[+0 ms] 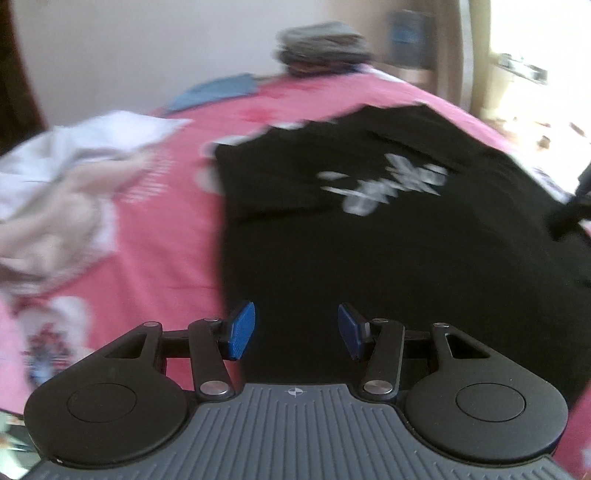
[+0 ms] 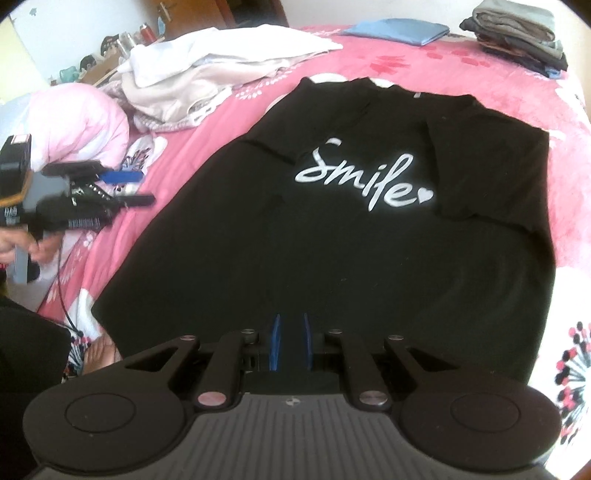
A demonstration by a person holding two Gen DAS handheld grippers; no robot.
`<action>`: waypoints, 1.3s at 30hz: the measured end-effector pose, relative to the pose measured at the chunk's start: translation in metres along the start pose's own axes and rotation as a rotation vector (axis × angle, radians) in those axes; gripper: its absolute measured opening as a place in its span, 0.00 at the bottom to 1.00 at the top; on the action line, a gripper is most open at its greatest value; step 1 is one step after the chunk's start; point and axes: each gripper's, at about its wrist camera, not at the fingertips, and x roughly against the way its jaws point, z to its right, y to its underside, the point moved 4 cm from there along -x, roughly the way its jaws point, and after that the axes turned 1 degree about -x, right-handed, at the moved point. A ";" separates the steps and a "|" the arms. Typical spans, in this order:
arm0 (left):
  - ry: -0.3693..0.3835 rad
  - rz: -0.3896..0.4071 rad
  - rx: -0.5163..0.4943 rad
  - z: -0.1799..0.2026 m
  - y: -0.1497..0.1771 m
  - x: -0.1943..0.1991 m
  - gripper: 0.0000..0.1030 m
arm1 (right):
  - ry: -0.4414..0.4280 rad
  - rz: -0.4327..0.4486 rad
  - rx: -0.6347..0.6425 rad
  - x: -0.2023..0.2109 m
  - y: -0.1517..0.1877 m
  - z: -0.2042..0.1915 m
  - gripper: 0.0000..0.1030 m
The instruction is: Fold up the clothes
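One black T-shirt (image 2: 332, 236) lies flat on the pink bedspread (image 2: 480, 66), sleeves folded in. Left gripper (image 1: 296, 329): jaws wide apart, empty, over its hem. Right gripper (image 2: 290, 345): narrow gap, cloth between fingers; grip unclear. One unfolded pile (image 2: 207, 74), one folded stack (image 2: 517, 33), one blue garment (image 2: 395, 31).

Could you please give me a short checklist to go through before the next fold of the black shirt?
1. Black shirt lies spread on the pink bedspread, print up: ok.
2. Both sleeves folded in over the chest: ok.
3. Left tongs open above the shirt's left edge: ok.
4. Right tongs nearly closed at the hem; whether they grip cloth: cannot tell.
5. Pile of pale clothes clear of the shirt: ok.
6. Left view sharp enough to judge the hem: not ok, it is blurred.
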 end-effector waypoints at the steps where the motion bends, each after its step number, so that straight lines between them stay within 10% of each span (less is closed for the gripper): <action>1: 0.024 -0.005 -0.009 0.009 0.001 -0.001 0.49 | -0.001 -0.005 0.000 0.000 0.002 -0.001 0.13; 6: 0.115 -0.024 -0.045 0.042 0.007 -0.005 0.49 | -0.004 -0.024 0.002 -0.004 0.009 -0.005 0.13; 39: 0.141 -0.083 -0.060 0.057 0.017 -0.015 0.50 | -0.019 -0.059 0.002 -0.012 0.013 -0.017 0.13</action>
